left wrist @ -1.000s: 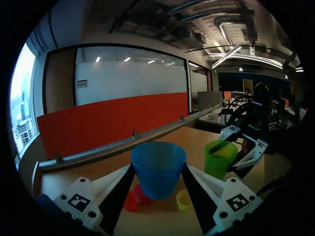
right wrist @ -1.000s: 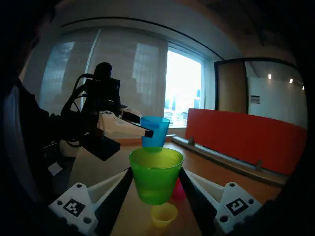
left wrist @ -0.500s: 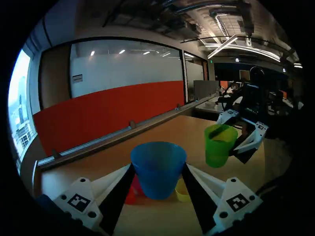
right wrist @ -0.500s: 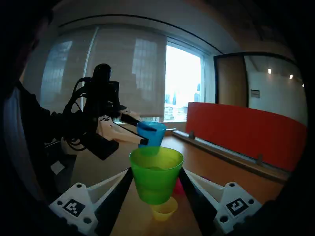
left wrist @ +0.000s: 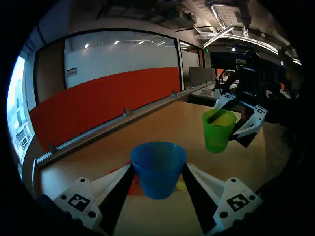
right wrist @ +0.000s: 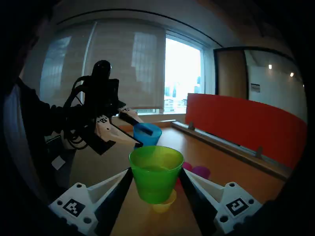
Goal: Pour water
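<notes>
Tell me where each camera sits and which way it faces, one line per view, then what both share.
Left gripper view: rides on the left claw, looking past the blue cup it holds, across the table to a red partition; own body: that claw.
Right gripper view: rides on the right claw holding the green cup, facing a bright window; a dark sleeve shows at left.
Shared: both cups, both claws, table, red partition; the cameras roughly face each other.
</notes>
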`<state>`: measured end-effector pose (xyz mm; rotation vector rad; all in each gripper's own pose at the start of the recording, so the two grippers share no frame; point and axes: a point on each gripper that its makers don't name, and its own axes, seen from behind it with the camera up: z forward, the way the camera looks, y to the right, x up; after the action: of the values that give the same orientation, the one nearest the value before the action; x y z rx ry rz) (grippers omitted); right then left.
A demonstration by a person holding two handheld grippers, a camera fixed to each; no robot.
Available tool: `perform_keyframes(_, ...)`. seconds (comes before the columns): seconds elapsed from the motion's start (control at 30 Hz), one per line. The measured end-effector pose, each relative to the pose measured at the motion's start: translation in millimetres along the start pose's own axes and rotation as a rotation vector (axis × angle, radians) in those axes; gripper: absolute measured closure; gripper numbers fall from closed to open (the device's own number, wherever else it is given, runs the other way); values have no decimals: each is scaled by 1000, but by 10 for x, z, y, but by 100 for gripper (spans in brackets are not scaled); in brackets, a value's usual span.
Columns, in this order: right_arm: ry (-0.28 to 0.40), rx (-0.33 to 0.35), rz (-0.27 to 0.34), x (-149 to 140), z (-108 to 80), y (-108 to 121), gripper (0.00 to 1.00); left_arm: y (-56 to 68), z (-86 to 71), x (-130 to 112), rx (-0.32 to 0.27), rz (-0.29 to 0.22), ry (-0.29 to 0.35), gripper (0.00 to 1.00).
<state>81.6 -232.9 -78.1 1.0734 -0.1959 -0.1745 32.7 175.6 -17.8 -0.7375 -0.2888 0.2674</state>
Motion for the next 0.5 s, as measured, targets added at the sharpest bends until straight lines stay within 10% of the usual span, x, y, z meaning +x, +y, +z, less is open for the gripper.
perform_keyframes(0.5, -105, 4, 7, -378, -46, 58, 13, 118, 137, -407, -46, 35, -97, 16)
